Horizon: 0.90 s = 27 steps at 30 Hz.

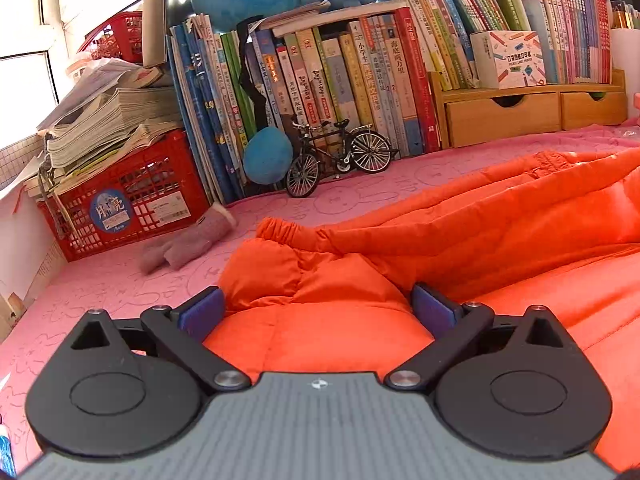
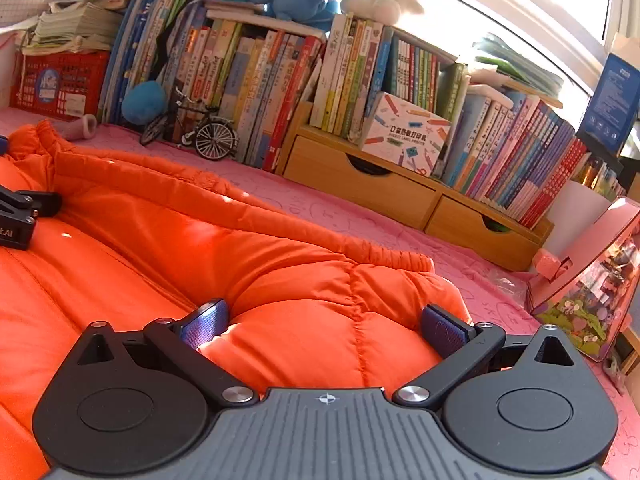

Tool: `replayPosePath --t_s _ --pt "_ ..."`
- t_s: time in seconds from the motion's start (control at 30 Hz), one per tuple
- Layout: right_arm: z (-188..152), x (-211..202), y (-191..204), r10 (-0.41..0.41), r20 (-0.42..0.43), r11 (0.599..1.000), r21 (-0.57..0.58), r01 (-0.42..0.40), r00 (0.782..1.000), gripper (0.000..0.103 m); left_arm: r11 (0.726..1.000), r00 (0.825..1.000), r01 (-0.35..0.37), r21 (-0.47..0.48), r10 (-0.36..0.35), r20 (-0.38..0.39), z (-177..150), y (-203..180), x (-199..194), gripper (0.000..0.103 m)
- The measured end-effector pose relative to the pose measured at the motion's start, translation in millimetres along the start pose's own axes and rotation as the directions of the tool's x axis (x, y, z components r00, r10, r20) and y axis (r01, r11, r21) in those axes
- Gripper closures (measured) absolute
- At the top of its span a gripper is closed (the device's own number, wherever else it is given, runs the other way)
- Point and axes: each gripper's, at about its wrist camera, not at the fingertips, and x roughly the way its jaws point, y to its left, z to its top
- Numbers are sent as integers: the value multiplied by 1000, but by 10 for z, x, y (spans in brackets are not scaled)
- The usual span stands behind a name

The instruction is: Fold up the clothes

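An orange puffy jacket [image 1: 460, 232] lies spread over the pink bedsheet [image 1: 120, 280]. Its elastic-cuffed sleeve end [image 1: 280, 232] bunches just ahead of my left gripper [image 1: 316, 304], which is open with a padded fold bulging between its blue pads [image 1: 200, 312]. In the right wrist view the jacket [image 2: 200, 232] fills the left and centre. My right gripper [image 2: 324, 318] is open too, its fingers straddling the puffy end by the other elastic cuff [image 2: 392, 256]. Part of the left gripper's black body [image 2: 18, 216] shows at the left edge, resting on the jacket.
A long row of books [image 1: 320, 80] lines the back, with a red crate [image 1: 132, 200], a model bicycle [image 1: 340, 156], a blue plush [image 1: 266, 154] and wooden drawers [image 1: 504, 114]. A mauve glove [image 1: 192, 240] lies on the sheet. A pink tilted stand [image 2: 592, 272] sits right.
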Motion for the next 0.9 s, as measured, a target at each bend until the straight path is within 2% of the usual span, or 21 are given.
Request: replayPosePath --t_s 0.1,0.17,0.2,0.3,0.37,0.43,0.5,0.53,0.63,0.7,0.8,0.9 --pt "-88 36 -306 -14 -37 997 72 17 999 1 998 998 -45 -51 43 -44 -46 228 71 1" --pt "-155 73 -486 -64 -64 992 106 70 996 1 995 997 -50 -92 43 -71 -84 374 98 1" --pt "-197 90 -571 -113 -77 987 108 121 991 1 993 996 -50 -107 41 -80 -101 429 98 1" --pt "-334 141 -893 -128 -127 970 193 151 984 1 995 996 -68 -75 63 -66 -108 434 36 2" --pt "-320 81 -947 -116 -124 961 235 143 985 1 995 995 -74 -70 69 -70 -46 417 -23 8" --pt "-255 -42 -923 -121 -88 960 242 139 989 8 994 998 -45 -97 39 -59 65 393 -132 19" --pt "-119 -180 -880 -87 -10 960 265 86 996 8 992 999 23 -120 -26 -24 198 330 -249 19" --pt "-11 -249 -835 -47 42 959 282 33 998 8 992 998 57 -116 -58 -4 277 251 -292 19" --pt "329 -267 -611 66 133 956 274 -101 989 8 988 990 132 -76 -128 58 515 -36 -372 18" --pt "511 -163 -415 112 153 956 252 -148 982 8 994 992 107 -21 -106 62 613 -241 -272 18" --pt "494 91 -380 134 97 941 299 -157 986 11 999 999 36 40 -37 14 666 -425 26 19" --pt "457 352 -364 155 35 923 351 -158 987 11 998 998 -48 52 50 -42 558 -320 323 18"
